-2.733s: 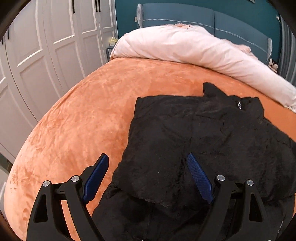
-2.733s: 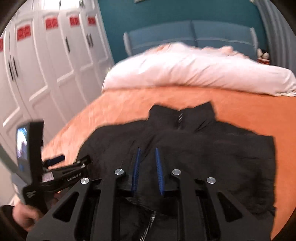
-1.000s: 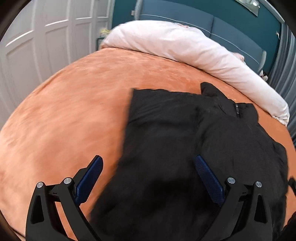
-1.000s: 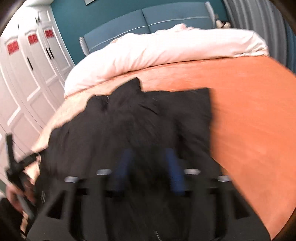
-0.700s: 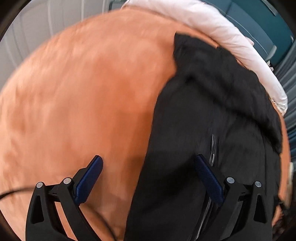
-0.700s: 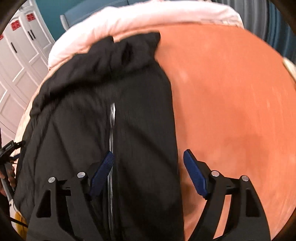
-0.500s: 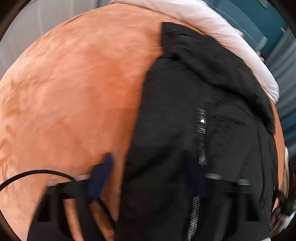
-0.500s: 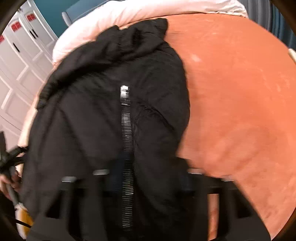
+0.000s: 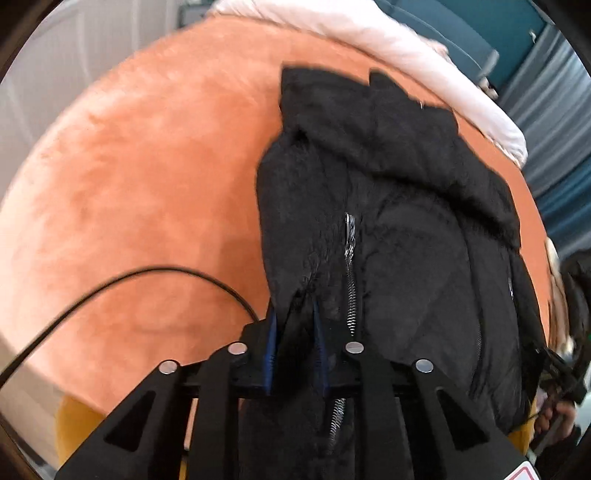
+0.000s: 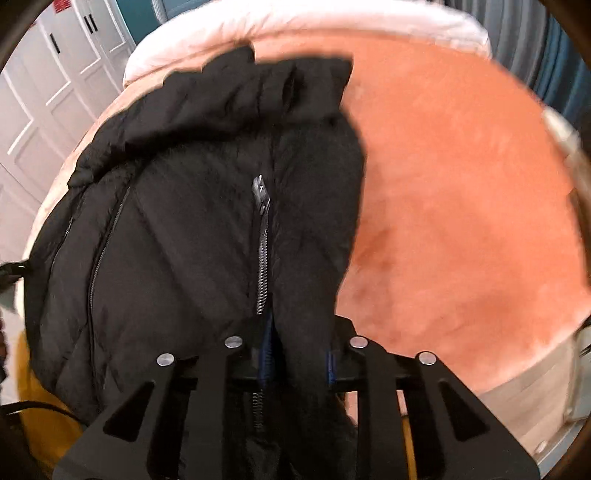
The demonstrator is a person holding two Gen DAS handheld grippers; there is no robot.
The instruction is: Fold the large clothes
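On orange bed, both jaws pinch black jacket

jacket: matt black quilted cloth, fleecy at far collar | zipper: shiny metal teeth | bed cover: orange plush, soft nap | duvet: pale smooth cloth | left gripper: matt black plastic, ribbed blue pads, bright metal rivets

Orange bed, pale duvet, white wardrobe doors.
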